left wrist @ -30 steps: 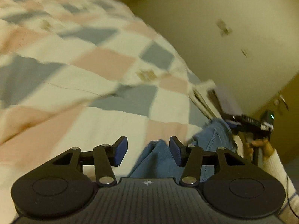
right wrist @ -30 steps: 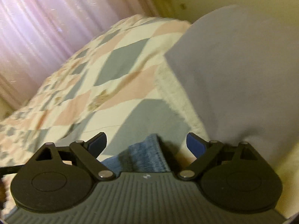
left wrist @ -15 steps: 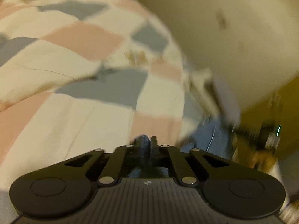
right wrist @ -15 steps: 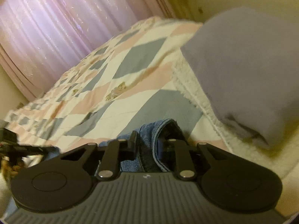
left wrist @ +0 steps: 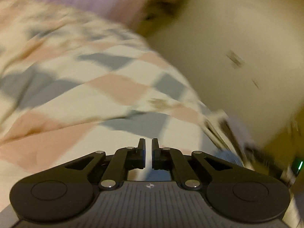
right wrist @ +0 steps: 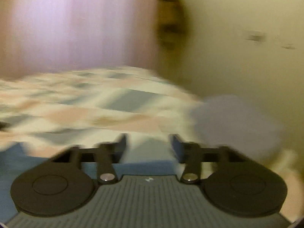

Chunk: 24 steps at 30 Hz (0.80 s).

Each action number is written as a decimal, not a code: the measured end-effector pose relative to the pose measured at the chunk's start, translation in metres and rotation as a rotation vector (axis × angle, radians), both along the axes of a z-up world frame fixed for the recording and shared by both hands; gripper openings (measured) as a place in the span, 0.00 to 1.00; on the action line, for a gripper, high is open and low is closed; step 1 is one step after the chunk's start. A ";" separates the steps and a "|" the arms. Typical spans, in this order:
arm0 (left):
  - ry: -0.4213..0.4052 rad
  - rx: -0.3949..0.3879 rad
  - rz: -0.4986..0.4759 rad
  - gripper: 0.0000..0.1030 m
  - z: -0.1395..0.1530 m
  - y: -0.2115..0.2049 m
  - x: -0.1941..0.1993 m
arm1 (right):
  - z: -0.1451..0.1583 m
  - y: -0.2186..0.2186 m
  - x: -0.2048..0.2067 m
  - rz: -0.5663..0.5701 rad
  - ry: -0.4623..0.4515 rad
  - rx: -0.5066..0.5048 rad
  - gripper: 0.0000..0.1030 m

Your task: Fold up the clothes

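- Nearest in the left wrist view, the left tongs [left wrist: 148, 148] are clenched, with the two pads upright and only a thin slit between them.
- Blue denim [left wrist: 226, 156] shows low behind those fingers and out to the right. I cannot tell whether any of it is nipped in the slit.
- In the right wrist view, the right tongs [right wrist: 147, 144] are closing but stand clearly apart, and neither pad presses on anything.
- The denim lies low under the right tongs, running as a blue band close to the body. It spreads out to the left edge [right wrist: 9, 171], on the bed.
- Everything here is smeared with motion blur, so the fine detail is gone.
- Beyond both tools, the patchwork quilt [left wrist: 95, 104] covers the bed in pink, grey-blue and cream diamonds.
- In the right view it runs off as a flat strip [right wrist: 95, 114].
- To the right of the right tongs, a grey pillow [right wrist: 233, 121] sits on the quilt near the wall.
- At the far right of the left view, a small green light [left wrist: 299, 165] glows on something dark and blurred.
- At the back, a pink curtain [right wrist: 66, 28] hangs behind the bed, and the pale wall [left wrist: 237, 38] fills the right side.
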State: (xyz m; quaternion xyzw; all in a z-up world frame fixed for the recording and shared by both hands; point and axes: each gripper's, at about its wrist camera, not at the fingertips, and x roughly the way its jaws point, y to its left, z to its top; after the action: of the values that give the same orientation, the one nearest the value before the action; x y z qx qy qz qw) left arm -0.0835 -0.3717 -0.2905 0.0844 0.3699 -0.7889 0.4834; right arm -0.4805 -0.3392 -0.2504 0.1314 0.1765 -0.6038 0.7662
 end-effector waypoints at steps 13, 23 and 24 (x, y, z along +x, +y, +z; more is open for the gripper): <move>-0.199 -0.018 -0.097 0.06 -0.046 -0.019 -0.049 | -0.046 -0.041 0.038 0.115 0.043 0.209 0.00; -0.227 0.103 -0.089 0.07 -0.035 0.098 -0.024 | -0.054 0.050 -0.067 -0.101 -0.025 0.228 0.17; -0.232 0.122 -0.075 0.07 -0.036 0.116 -0.020 | -0.050 0.060 -0.073 -0.127 -0.031 0.221 0.17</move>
State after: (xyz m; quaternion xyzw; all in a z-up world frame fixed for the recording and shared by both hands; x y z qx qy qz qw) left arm -0.1039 -0.2555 -0.3270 0.2181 0.3554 -0.7675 0.4869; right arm -0.5538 -0.2794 -0.3000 0.2354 0.2212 -0.6260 0.7098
